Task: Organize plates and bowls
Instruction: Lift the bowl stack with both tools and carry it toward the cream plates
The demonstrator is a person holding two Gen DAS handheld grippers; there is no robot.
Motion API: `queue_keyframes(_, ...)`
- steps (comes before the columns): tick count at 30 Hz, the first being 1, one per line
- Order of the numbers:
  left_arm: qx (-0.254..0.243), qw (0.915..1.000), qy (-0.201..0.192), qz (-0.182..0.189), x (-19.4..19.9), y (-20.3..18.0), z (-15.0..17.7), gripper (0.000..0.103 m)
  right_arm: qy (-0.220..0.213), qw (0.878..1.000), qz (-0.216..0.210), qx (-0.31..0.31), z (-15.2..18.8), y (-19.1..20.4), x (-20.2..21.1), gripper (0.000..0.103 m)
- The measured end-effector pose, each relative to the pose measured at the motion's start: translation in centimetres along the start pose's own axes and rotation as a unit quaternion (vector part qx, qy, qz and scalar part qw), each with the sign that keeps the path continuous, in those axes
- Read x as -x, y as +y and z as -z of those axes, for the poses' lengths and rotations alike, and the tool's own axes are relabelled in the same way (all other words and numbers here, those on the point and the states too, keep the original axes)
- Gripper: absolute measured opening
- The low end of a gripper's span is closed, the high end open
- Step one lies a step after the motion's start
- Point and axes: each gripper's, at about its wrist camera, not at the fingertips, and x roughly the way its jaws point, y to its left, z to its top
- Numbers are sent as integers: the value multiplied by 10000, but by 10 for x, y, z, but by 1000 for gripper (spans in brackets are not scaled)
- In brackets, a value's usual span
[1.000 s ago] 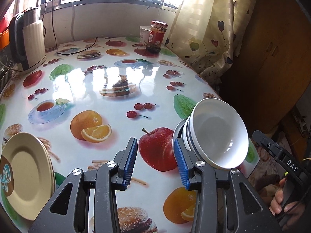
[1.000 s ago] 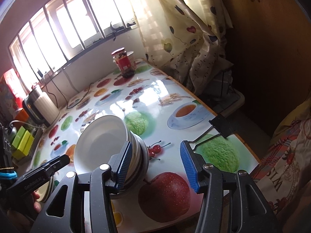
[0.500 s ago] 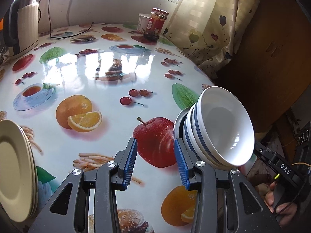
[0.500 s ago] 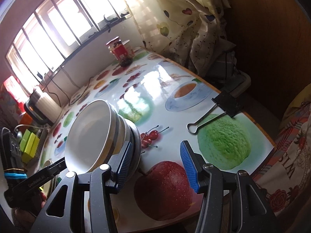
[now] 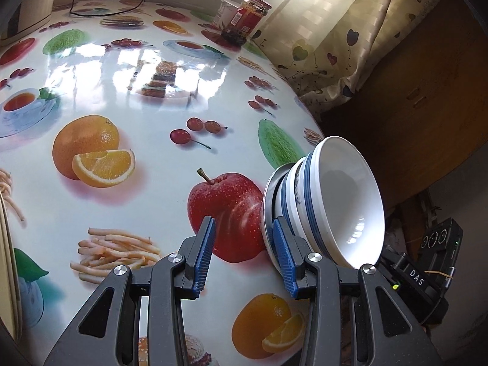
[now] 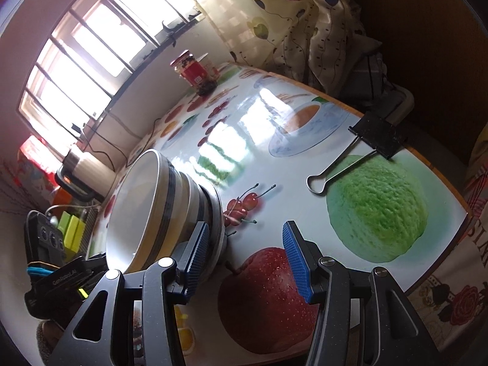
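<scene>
Both cameras have closed in on the bowl stack (image 5: 332, 204) near the table's (image 5: 122, 91) right edge, left gripper (image 5: 244, 256) and right gripper (image 6: 244, 259) both wide and empty, flanking it; grasp likely next.

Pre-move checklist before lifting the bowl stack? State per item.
1. Left claw open: ok.
2. Right claw open: ok.
3. Bowl stack nested and sitting on the plate: ok.
4. Plate rim inside either claw's gap: cannot tell; it lies right beside the inner finger of each.
5. Binder clip apart from the stack: ok.
6. Anything gripped yet: not ok, both claws hold nothing.
</scene>
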Motion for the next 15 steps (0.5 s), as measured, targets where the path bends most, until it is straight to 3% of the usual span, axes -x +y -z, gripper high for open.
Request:
queue_keyframes(6, 54, 10000, -35, 45, -2, 1, -3, 40, 82, 9973, -642, -332, 0, -11, -4, 34)
queue_keyframes(15, 351, 9985, -15, 423, -4, 14, -1, 40, 217, 9852, -1472, -847, 0, -29, -12, 20)
